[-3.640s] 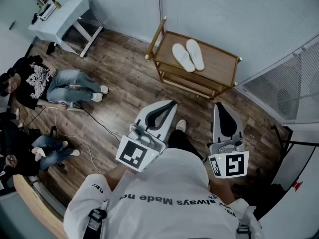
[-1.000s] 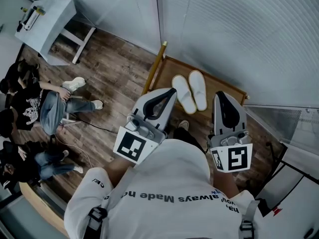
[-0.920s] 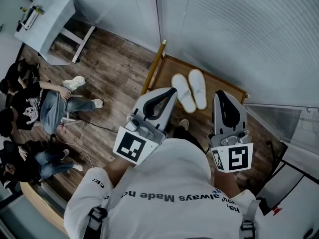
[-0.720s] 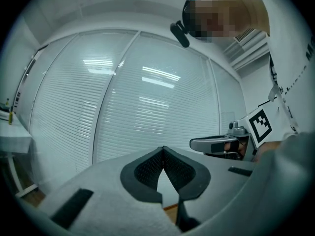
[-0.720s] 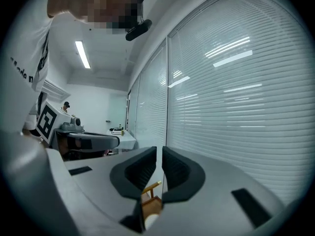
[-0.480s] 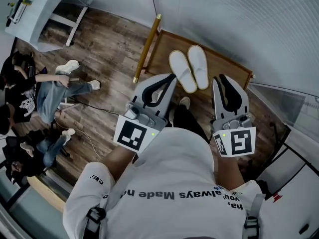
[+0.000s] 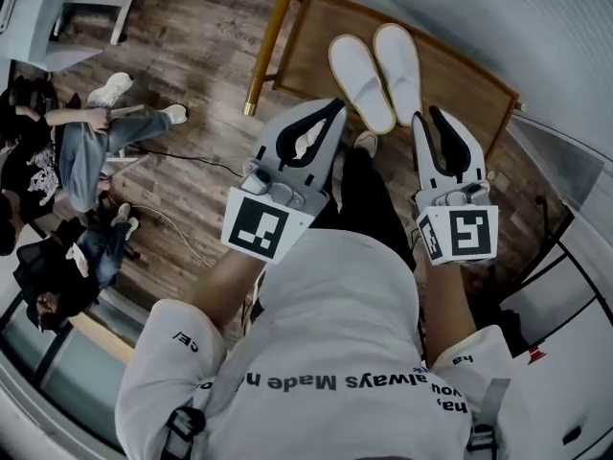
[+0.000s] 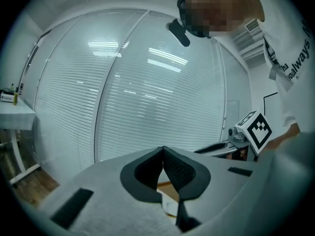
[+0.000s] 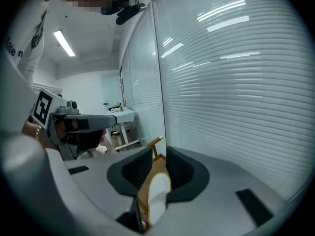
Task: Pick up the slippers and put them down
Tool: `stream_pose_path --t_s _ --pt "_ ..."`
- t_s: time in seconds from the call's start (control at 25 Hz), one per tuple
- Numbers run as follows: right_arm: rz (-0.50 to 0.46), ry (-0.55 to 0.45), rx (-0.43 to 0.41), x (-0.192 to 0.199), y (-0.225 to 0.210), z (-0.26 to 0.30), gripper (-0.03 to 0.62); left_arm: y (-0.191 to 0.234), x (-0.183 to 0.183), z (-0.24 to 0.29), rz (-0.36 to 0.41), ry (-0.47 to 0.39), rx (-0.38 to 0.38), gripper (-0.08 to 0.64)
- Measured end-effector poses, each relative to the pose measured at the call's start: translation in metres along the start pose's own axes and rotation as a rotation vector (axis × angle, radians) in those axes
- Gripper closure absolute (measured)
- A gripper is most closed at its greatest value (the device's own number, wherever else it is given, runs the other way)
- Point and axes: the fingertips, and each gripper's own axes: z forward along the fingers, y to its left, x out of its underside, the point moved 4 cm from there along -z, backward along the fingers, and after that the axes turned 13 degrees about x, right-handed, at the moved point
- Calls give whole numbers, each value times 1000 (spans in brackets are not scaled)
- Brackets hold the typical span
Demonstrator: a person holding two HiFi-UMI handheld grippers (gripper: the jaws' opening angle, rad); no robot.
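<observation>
Two white slippers (image 7: 360, 68) (image 7: 398, 57) lie side by side on the top of a low wooden rack (image 7: 306, 36). My left gripper (image 7: 335, 104) hovers just short of the left slipper, its jaws shut with nothing in them; its tips meet in the left gripper view (image 8: 163, 150). My right gripper (image 7: 428, 113) hangs just short of the right slipper. Its jaws have just been opening and stand a little apart with nothing between them. Through that gap (image 9: 158, 151) a slipper (image 9: 158, 193) shows on the rack beyond.
A wall of glass with white blinds (image 9: 226, 82) rises right behind the rack. People sit on the wooden floor at the left (image 7: 67, 142), with a cable (image 7: 163, 228) trailing near them. A white table (image 9: 123, 113) stands farther left. My own legs and shoe (image 7: 364, 144) are below the grippers.
Both grippers have come down toward the rack, and the slippers now lie just ahead of their tips. The right jaws, shut a second ago, now stand slightly parted.
</observation>
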Motion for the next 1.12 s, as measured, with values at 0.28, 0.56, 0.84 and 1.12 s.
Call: stream_pose_path --t_s 0.28,0.56,0.84,1.12 --pt "25 94 12 65 -4 38 514 19 67 14 -35 65 -6 549" --pt "45 188 6 133 -7 80 482 38 128 30 -33 144 -23 549" --pt "57 272 19 186 -7 113 428 52 171 40 -63 169 -26 549" --pt "56 341 24 229 -9 143 394 64 212 59 -62 181 -18 549"
